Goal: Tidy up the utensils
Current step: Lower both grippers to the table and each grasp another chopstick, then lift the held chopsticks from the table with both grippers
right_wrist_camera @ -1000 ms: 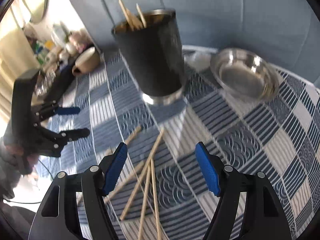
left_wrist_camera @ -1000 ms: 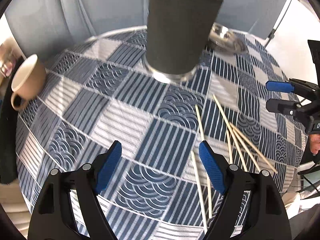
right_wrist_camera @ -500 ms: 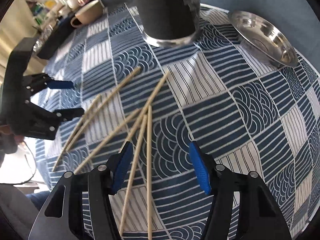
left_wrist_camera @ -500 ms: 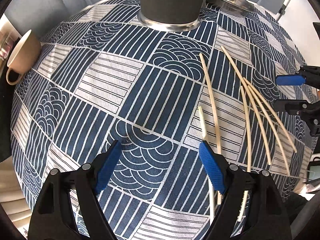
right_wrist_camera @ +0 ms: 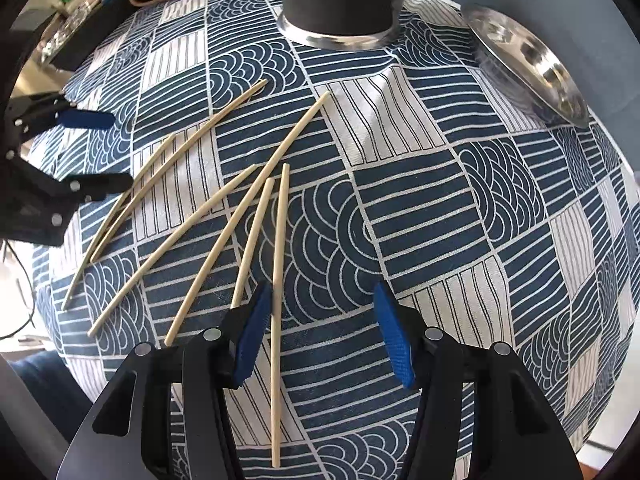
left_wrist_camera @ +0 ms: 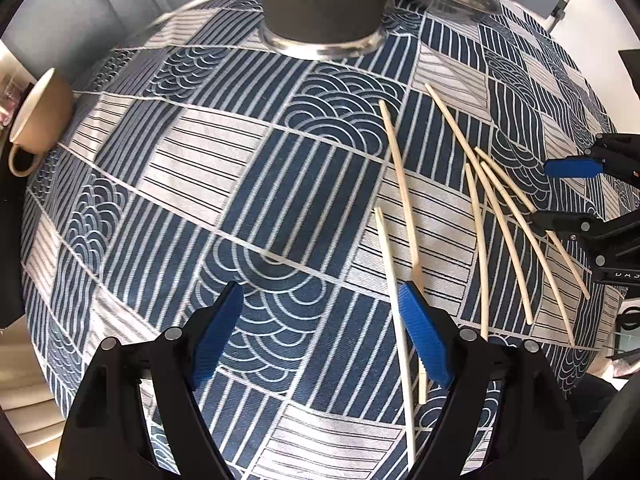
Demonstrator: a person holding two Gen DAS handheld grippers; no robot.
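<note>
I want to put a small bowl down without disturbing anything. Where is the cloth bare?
Bare cloth lies between the mug, the dark holder and the left hand-held gripper; also right of the chopsticks, below the steel dish. It is crowded where the chopsticks fan out between the two grippers.
</note>
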